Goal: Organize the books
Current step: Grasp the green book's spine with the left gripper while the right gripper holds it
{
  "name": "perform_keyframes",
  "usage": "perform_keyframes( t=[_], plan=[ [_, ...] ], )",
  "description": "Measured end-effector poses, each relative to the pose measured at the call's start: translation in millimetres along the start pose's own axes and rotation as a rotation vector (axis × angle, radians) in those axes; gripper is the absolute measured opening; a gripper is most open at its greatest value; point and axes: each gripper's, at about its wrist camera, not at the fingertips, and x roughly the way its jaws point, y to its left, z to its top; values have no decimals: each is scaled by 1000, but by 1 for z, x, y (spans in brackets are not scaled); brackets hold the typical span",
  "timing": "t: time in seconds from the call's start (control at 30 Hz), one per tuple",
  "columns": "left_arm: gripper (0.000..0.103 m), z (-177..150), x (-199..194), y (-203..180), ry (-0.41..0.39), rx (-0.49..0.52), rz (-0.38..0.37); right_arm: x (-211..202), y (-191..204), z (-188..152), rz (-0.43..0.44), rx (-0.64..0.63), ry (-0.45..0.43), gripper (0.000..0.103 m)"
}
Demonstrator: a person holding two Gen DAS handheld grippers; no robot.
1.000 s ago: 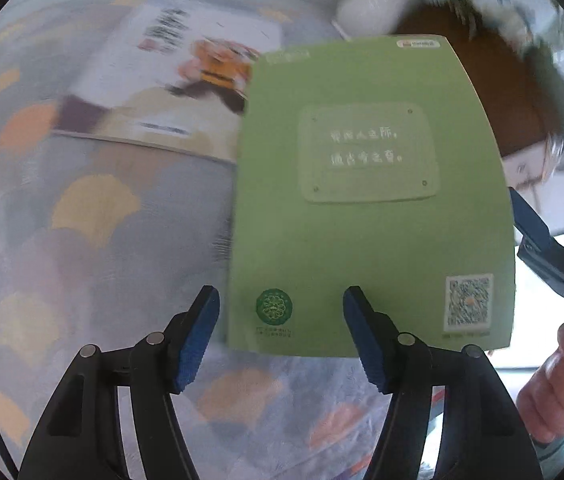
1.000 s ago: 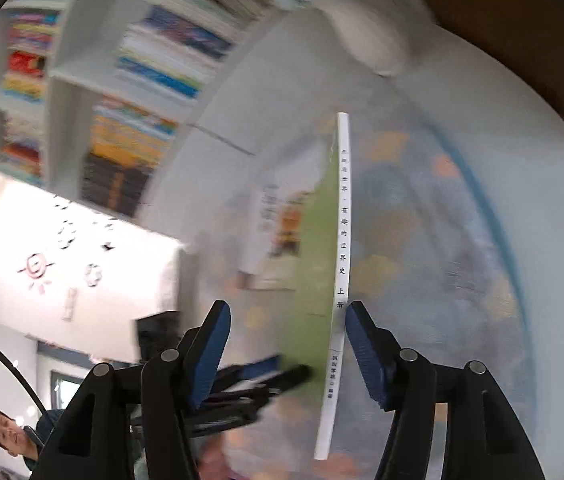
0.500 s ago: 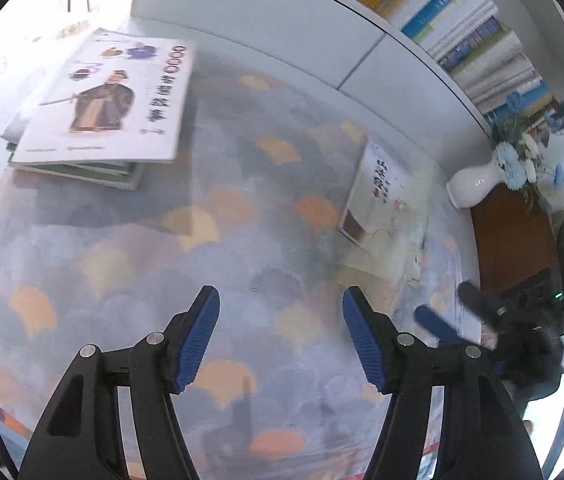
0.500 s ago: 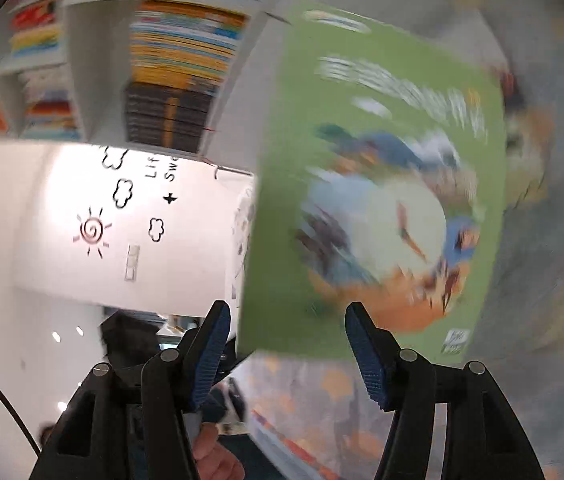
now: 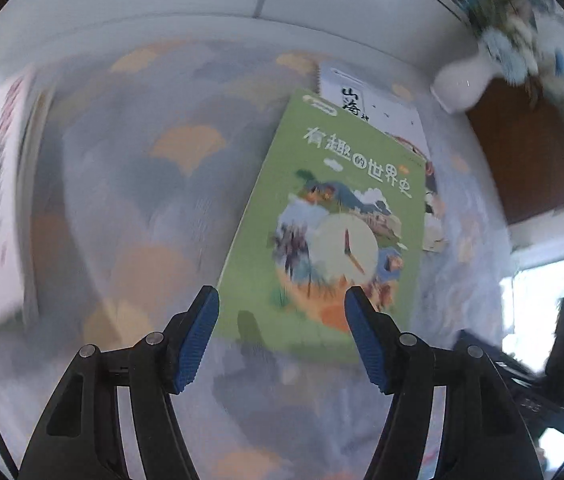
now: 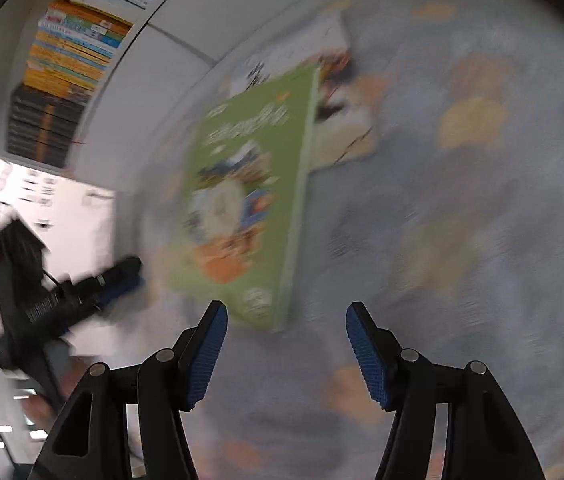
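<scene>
Green book [image 5: 334, 216] lies front-up, far corner overlapping a white book [image 5: 366, 106]; left gripper [image 5: 282, 336] and right gripper [image 6: 286, 354] both gape over bare tablecloth [image 5: 142, 208]

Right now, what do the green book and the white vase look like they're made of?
Green book: paper with a smooth printed softcover, going by its thin flat cover. White vase: probably glazed ceramic, since a small bright highlight shows on its rounded body, though blur leaves it uncertain.

clock-cover book [image 5: 334, 232] on tablecloth [image 5: 130, 208], overlapping book [image 5: 366, 104] behind it; vase [image 5: 458, 88] far right
</scene>
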Motion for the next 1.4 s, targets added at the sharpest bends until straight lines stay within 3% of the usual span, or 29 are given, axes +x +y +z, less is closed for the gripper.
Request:
perform_keyframes(
  t=[0.07,0.27,0.33,0.4,0.47,0.57,0.67,0.7,0.8,0.93,1.03,1.07,1.2,1.27,1.3,1.4],
  plan=[
    [63,7,14,1,33,34,3,-3,6,3,-75,-20,-29,61],
    [63,12,39,31,74,-32,-25,20,19,1,-119,37,-63,61],
    [64,10,35,32,41,-29,-46,33,27,1,-101,56,-79,60],
    [64,9,34,29,37,8,-41,43,33,-1,-118,62,-114,49],
    [64,7,34,25,27,34,-48,51,39,-2,-165,53,-134,44],
    [60,2,32,21,27,64,-102,58,48,-2,-104,56,-146,43],
    [59,-7,28,17,52,87,-134,63,57,-1,-103,44,-142,44],
    [59,-11,24,17,70,79,-165,61,58,-1,-115,48,-145,45],
    [59,-23,7,34,96,-43,-432,51,37,0,-84,107,-146,46],
    [59,-20,6,46,94,-185,-626,44,-3,1,97,233,-131,45],
    [59,-15,-2,45,78,-212,-744,43,-13,3,158,259,-124,45],
    [59,-14,-5,40,71,-188,-728,44,-15,3,171,266,-125,45],
    [59,-13,3,14,37,-72,-498,44,-20,0,196,292,-136,46],
    [50,-13,13,6,27,-52,-418,43,-20,-1,196,299,-135,47],
    [44,-13,21,3,49,-54,-416,40,-20,-3,198,299,-134,48],
    [43,-14,33,6,104,-107,-503,41,-23,-4,228,329,-133,50]
  ],
)
